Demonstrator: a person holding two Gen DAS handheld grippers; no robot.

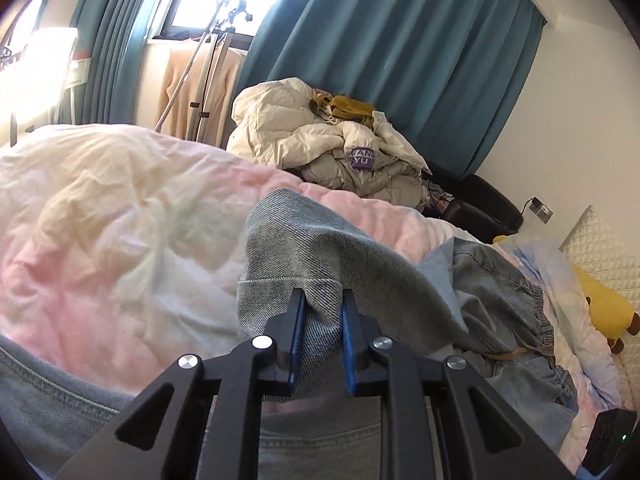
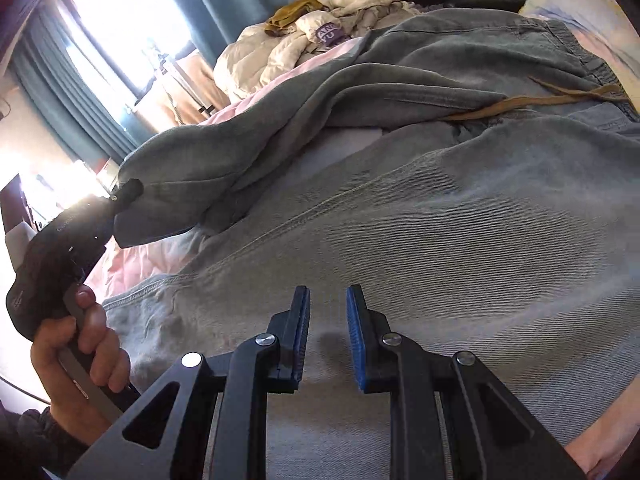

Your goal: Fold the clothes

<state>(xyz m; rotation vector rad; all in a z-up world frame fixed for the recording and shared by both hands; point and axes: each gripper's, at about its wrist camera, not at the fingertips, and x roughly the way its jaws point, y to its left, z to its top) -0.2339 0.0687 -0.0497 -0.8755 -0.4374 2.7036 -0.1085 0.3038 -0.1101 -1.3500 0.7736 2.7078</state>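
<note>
A pair of light blue jeans (image 2: pixel 440 216) lies spread on the pink bed cover (image 1: pixel 100 220), its elastic waistband and tan drawstring (image 2: pixel 532 100) at the far right. My left gripper (image 1: pixel 323 296) is shut on the hem of one jeans leg (image 1: pixel 316 248) and holds it lifted above the bed. In the right wrist view the left gripper (image 2: pixel 126 192) shows at the left, with that leg (image 2: pixel 208 160) draped from it. My right gripper (image 2: pixel 328 300) is open, just above the other leg, with nothing between its pads.
A heap of cream down jackets (image 1: pixel 320 136) with a mustard garment lies beyond the bed. Teal curtains (image 1: pixel 420 52) and a bright window are behind. A yellow plush toy (image 1: pixel 604 300) and a quilted headboard are at the right. A dark armchair (image 1: pixel 480 204) stands past the bed.
</note>
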